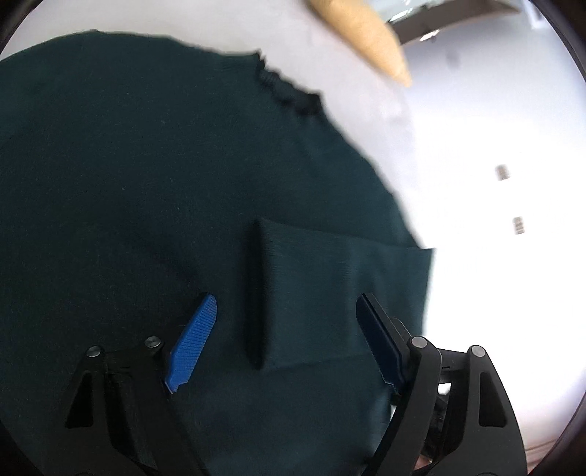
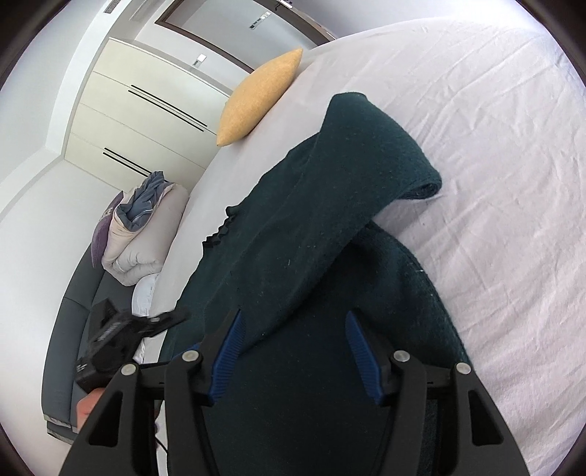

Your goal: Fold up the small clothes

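Note:
A dark green knitted sweater (image 1: 146, 175) lies on a white bed sheet (image 2: 494, 183). In the left wrist view a folded sleeve cuff (image 1: 329, 285) lies across the body between my fingers. My left gripper (image 1: 285, 307) is open just above that cuff, holding nothing. In the right wrist view the sweater (image 2: 329, 256) has one sleeve (image 2: 366, 146) folded over its body. My right gripper (image 2: 293, 318) is open above the sweater's body, empty. The left gripper also shows in the right wrist view (image 2: 121, 337), at the sweater's left edge.
A yellow cushion (image 2: 256, 99) lies at the far edge of the bed and also shows in the left wrist view (image 1: 362, 33). A rolled duvet (image 2: 146, 234) sits on a grey bench (image 2: 69, 329) beside the bed. White wardrobes (image 2: 121, 110) stand behind.

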The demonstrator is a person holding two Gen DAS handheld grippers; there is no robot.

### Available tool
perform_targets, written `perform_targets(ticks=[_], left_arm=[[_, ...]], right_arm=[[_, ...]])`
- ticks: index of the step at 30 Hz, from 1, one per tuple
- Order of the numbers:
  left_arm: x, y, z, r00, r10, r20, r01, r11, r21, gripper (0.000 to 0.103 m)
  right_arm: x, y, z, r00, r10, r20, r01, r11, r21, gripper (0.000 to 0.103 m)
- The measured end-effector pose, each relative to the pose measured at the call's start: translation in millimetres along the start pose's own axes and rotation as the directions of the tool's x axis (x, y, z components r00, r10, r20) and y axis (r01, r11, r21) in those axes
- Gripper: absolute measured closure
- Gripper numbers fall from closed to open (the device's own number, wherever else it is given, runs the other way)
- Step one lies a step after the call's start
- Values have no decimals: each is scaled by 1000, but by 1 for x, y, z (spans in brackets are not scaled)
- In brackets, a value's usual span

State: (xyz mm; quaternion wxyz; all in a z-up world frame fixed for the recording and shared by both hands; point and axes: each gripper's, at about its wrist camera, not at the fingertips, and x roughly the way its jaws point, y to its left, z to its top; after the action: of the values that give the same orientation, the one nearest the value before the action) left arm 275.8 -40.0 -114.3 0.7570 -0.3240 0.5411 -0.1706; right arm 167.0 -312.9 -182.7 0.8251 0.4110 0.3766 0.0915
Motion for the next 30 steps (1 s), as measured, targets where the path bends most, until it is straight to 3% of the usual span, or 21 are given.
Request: perform_targets(ticks=[2, 8, 11, 12, 13, 15, 18, 20, 23, 27, 30], left_arm=[[-11, -3, -3, 998, -44, 36, 42, 998, 42, 25], [41, 5, 5, 985, -117, -124, 122, 992, 36, 25], [48, 6, 11, 986, -120, -117, 124, 992, 30, 27], [49, 6, 15, 985, -125, -120, 129, 991, 26, 40], [51, 7, 18, 985, -119, -127, 123, 992, 23, 60], [57, 10, 24, 986, -94, -139, 98, 995, 20, 80], [60, 14, 29, 987, -82, -141, 89, 995, 44, 95], [51, 17, 35, 989, -96, -108, 102, 994, 46, 97], [13, 21, 53, 996, -85, 10, 84, 994, 72, 97], [-28, 27, 78, 989, -68, 134, 52, 992, 115, 97], [-41, 49, 91, 984, -26, 175, 9, 995, 98, 97]], right_arm=[[2, 1, 0, 1000, -5, -1, 5, 1000, -7, 42], [8, 5, 0, 1000, 12, -4, -12, 1000, -6, 42], [9, 1, 3, 1000, 20, -11, -20, 1000, 6, 42], [9, -1, 4, 1000, 27, -11, -27, 1000, 14, 42], [9, -3, 6, 999, 35, -9, -35, 999, 27, 42], [10, -7, 9, 999, 51, -10, -50, 997, 58, 42], [14, -6, 16, 998, 70, -2, -69, 994, 83, 42], [18, -7, 21, 995, 94, 24, -96, 990, 103, 42], [19, -10, 28, 992, 120, 44, -126, 981, 148, 36], [19, -13, 38, 984, 155, 92, -170, 967, 192, 30], [22, -16, 45, 977, 180, 113, -203, 948, 243, 28]])
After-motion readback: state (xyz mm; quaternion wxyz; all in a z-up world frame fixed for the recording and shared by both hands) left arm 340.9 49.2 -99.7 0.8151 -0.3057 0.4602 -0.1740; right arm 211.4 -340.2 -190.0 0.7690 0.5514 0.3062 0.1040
